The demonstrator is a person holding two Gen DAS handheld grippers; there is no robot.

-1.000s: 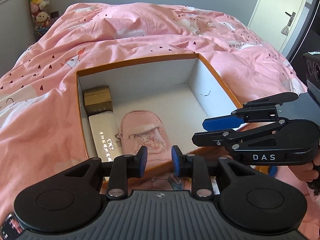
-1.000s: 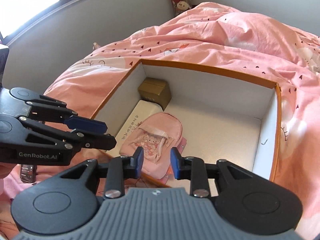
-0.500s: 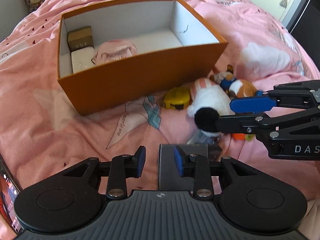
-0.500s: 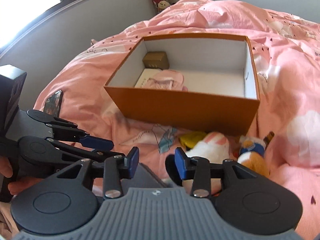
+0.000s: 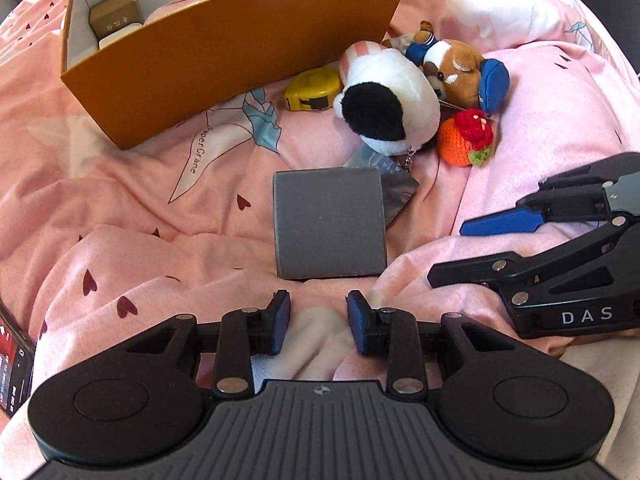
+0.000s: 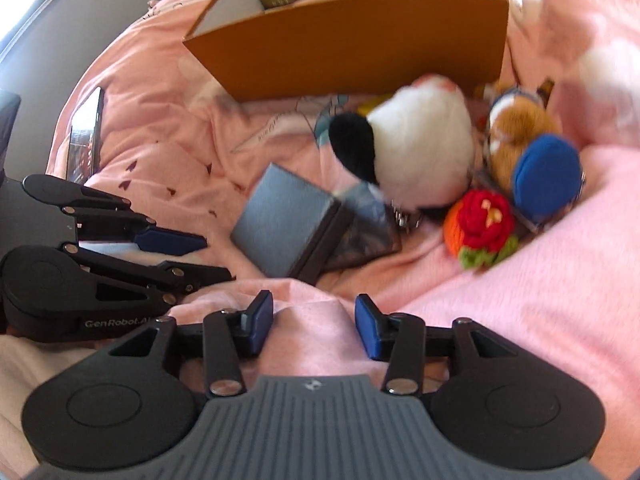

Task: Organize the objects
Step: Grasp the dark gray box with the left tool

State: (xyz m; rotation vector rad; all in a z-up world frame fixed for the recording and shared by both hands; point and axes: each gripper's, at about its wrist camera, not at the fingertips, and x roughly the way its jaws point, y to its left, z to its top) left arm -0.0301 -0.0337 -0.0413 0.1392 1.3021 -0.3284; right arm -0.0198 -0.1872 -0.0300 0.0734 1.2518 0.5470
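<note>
Hovering empty and parted, left tongs (image 5: 318,322) and right tongs (image 6: 314,326) face the grey box (image 5: 329,222).

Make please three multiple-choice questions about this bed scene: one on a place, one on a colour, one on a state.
1. Where does the yellow tape measure lie?
A. inside the orange box
B. on the blanket beside the orange box
C. on top of the grey box

2. What colour is the flat square box in front of the left claw?
A. grey
B. green
C. white

3. How is the left claw?
A. shut on the panda toy
B. shut on the phone
C. open, holding nothing

Answers:
1. B, it rests on the blanket against the front wall of the orange box.
2. A, its top is plain grey.
3. C, its pads stand apart over blanket only.
</note>
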